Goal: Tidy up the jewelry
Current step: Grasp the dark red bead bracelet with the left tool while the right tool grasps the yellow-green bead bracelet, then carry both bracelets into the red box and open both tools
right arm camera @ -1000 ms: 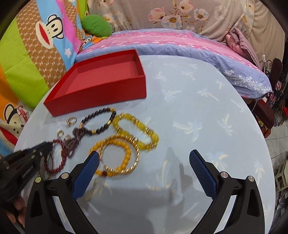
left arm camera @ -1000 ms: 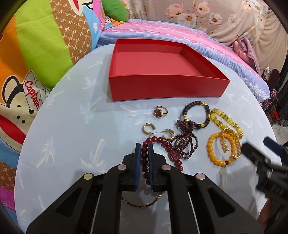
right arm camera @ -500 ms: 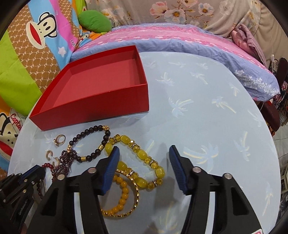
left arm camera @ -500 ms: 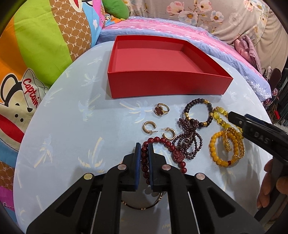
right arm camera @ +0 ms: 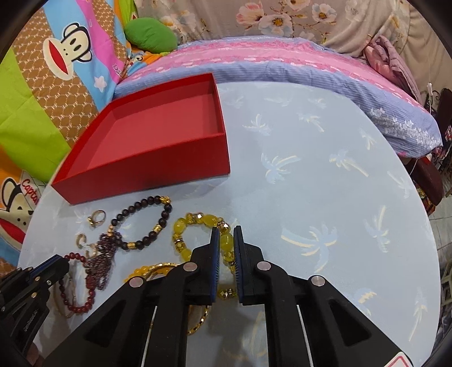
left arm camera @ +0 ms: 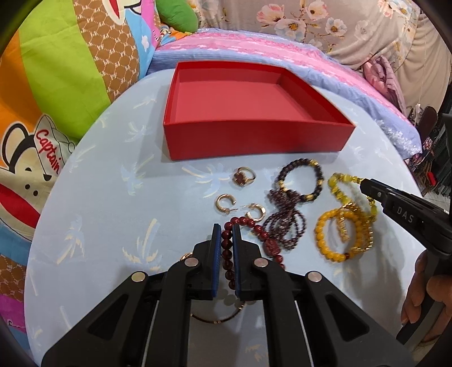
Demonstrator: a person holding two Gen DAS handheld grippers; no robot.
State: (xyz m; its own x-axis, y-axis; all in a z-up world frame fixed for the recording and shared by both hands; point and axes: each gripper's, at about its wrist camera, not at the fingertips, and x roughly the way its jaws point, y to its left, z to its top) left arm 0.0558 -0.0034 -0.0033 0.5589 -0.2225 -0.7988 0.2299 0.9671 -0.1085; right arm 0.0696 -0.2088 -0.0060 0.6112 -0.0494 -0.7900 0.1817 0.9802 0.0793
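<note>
Floral bedding (right arm camera: 282,17) is seen behind the palm-printed desk (right arm camera: 310,183), where a red box (left arm camera: 248,138) is set. Red beads (left arm camera: 227,245) are pinched by the left hand-held gripper (left arm camera: 226,234), yellow beads (right arm camera: 226,242) by the right hand-held gripper (right arm camera: 226,237).

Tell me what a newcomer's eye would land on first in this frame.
Probably the red box, open and with nothing in it, at the far side of the pale blue table. Next, the jewelry spread in front of it, where the left gripper is shut on a dark red bead bracelet and the right gripper is shut on a chunky yellow bead bracelet.
</note>
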